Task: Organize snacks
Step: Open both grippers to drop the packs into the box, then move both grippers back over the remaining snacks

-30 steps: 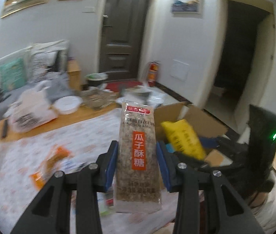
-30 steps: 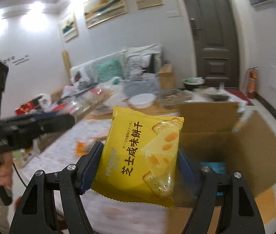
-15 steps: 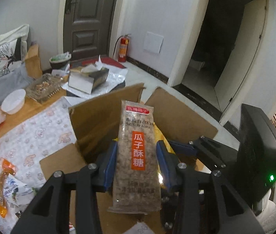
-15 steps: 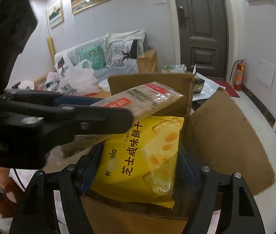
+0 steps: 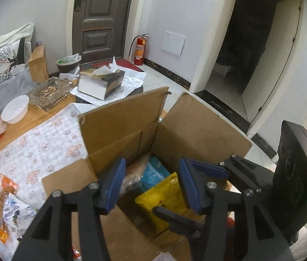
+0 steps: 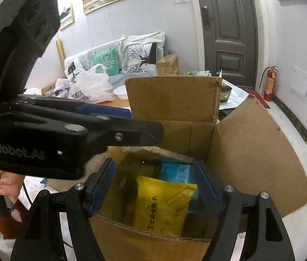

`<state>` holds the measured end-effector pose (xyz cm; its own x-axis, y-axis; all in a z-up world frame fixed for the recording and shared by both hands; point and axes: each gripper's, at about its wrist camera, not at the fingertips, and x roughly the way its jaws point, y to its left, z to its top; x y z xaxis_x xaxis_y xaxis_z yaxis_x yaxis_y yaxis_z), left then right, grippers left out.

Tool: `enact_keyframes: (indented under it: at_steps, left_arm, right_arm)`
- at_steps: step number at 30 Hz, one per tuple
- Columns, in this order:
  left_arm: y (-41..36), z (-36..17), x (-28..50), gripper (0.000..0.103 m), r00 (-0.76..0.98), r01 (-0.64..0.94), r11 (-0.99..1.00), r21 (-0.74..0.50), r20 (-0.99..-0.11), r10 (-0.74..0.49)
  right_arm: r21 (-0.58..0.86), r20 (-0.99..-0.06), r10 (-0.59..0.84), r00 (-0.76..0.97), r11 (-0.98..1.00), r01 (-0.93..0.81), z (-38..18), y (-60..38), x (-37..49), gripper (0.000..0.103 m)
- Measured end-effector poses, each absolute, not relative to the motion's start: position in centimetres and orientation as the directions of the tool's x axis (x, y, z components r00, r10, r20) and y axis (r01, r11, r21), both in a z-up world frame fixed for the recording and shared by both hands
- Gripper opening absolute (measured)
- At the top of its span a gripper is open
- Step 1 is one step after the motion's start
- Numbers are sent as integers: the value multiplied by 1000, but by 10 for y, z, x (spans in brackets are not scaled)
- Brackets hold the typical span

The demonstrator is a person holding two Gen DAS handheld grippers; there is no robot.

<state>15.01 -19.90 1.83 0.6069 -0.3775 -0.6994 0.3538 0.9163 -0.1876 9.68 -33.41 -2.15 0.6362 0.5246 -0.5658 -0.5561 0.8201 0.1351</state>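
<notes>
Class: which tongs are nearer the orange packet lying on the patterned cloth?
Left. The left tongs hang over the box on the side towards the orange packet; the right tongs sit farther across the box.

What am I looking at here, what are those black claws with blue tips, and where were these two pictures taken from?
A person holds two clamp-like grippers, each with a camera looking along its fingers; one picture per camera. The left gripper is opening, nothing in it. The right gripper looks open too. Both hang over a box holding a yellow pack, a blue pack and a brown bar. More snacks and a bowl lie on the table.
</notes>
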Motion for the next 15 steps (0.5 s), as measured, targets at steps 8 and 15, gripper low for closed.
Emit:
enact_keyframes:
  at_steps: [8, 15]
  left_arm:
    - [-162, 35, 123, 66, 663, 301, 940, -162, -673, -328]
    - [-106, 52, 81, 72, 724, 223, 963, -154, -635, -269]
  right_arm:
    - [140, -559, 545, 625, 805, -576, -10, -323, 88, 71]
    - [133, -541, 587, 602, 767, -628, 7, -289, 66, 71]
